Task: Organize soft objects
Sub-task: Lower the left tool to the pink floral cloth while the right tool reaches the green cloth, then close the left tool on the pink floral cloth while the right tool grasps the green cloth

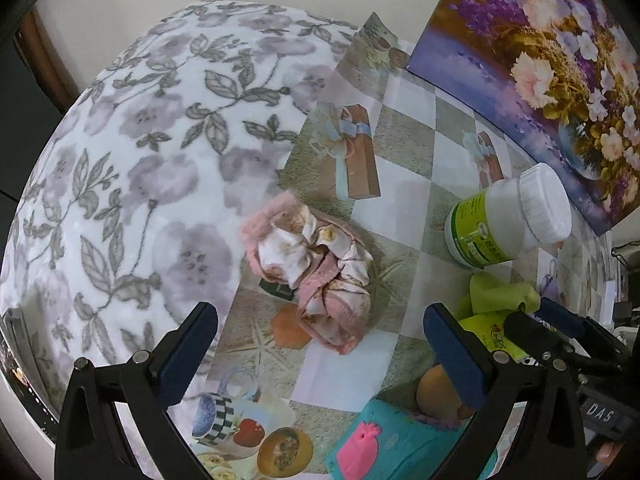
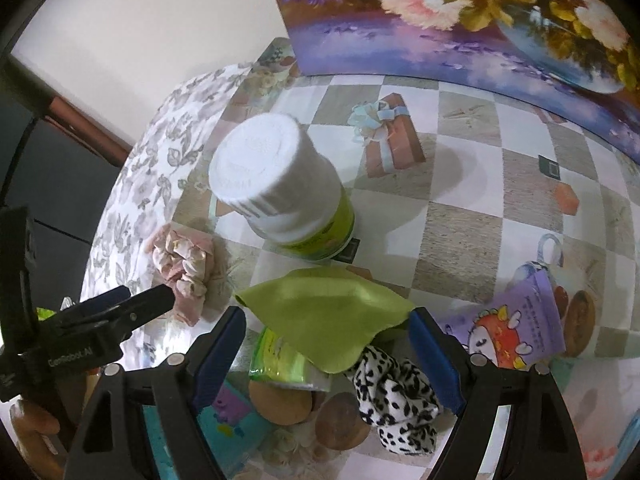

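The crumpled pink cloth point(image 1: 310, 270) lies at the centre of my left wrist frame, on the checked tablecloth point(image 1: 404, 184), just above the gap between my left gripper point(image 1: 320, 344) fingers, which stand wide apart and hold nothing. It sits right beside the edge of the floral blanket point(image 1: 152, 152) that fills the left half of that frame.

In my right wrist frame the green cloth point(image 2: 328, 320) lies in the lower middle, draped over a shiny green packet point(image 2: 280, 364), between the spread fingers of my right gripper point(image 2: 328, 360), also open and empty. A black-and-white spotted cloth point(image 2: 396, 400) bunches just below it, toward the lower right. The white-capped bottle point(image 2: 280, 184) stands above the green cloth.

A teal item with a pink patch point(image 1: 384, 440) is cut off at the bottom of the left frame; I cannot make out what it is. The flower painting point(image 1: 540, 60) leans in the upper right, its edges cropped by the frame.
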`<state>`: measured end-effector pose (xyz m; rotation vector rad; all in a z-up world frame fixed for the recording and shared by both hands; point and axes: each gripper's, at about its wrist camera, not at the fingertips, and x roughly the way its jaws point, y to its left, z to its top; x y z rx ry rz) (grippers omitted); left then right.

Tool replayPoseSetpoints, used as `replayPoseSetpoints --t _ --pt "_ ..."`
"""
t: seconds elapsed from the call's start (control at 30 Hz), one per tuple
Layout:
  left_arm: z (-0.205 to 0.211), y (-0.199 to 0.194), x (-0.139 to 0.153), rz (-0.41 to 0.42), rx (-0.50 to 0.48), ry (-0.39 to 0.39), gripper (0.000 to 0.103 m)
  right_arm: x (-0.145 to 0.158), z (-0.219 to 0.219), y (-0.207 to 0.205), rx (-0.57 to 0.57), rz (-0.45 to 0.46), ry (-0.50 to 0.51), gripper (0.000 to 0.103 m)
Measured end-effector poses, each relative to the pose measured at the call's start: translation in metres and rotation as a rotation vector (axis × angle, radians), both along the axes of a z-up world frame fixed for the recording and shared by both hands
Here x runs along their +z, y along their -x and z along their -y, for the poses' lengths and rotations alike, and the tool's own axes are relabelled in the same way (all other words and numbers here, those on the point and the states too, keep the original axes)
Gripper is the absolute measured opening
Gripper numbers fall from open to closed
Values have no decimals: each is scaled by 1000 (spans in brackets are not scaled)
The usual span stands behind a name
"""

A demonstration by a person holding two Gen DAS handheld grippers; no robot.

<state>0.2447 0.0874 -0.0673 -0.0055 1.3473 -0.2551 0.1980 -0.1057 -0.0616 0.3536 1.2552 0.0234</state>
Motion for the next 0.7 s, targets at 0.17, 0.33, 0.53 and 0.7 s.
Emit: replayPoseSetpoints --t 0.17,0.33,0.53,0.7 --pt "4 -5 -5 -6 -7 -10 102 -6 -2 -6 8 -13 12 86" --pt "12 -9 -12 -15 -21 -21 102 -11 -2 -11 13 -15 29 86" --pt "16 -12 -19 -21 -27 -45 90 -18 7 -16 -14 -14 43 81" --pt "15 -14 -25 -33 -19 -62 56 -24 13 -18 -12 -10 24 53"
